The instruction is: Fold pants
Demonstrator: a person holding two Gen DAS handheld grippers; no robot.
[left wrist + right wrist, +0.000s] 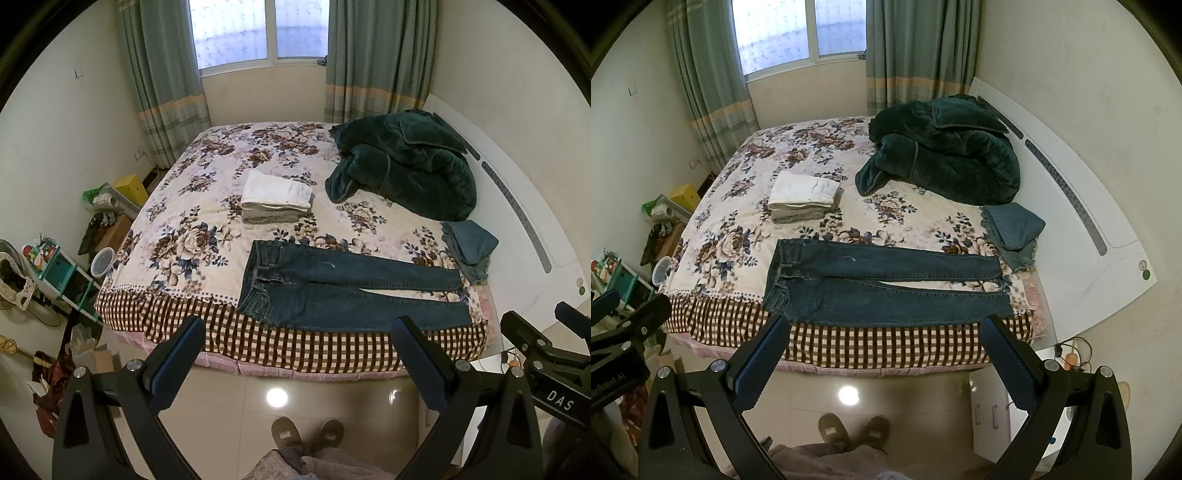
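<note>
Dark blue jeans lie spread flat along the near edge of the bed, waistband to the left, both legs running right. In the left wrist view my left gripper hangs open over the floor in front of the bed, short of the jeans, nothing between its fingers. My right gripper in the right wrist view is likewise open and held back from the bed edge, just below the jeans' near leg. Part of the right gripper's body shows at the right of the left wrist view.
A floral bedspread covers the bed. Folded white and grey clothes are stacked mid-bed, a dark green blanket is heaped at the far right, and folded blue cloth lies by the headboard. Clutter lines the left wall. A person's slippers stand below.
</note>
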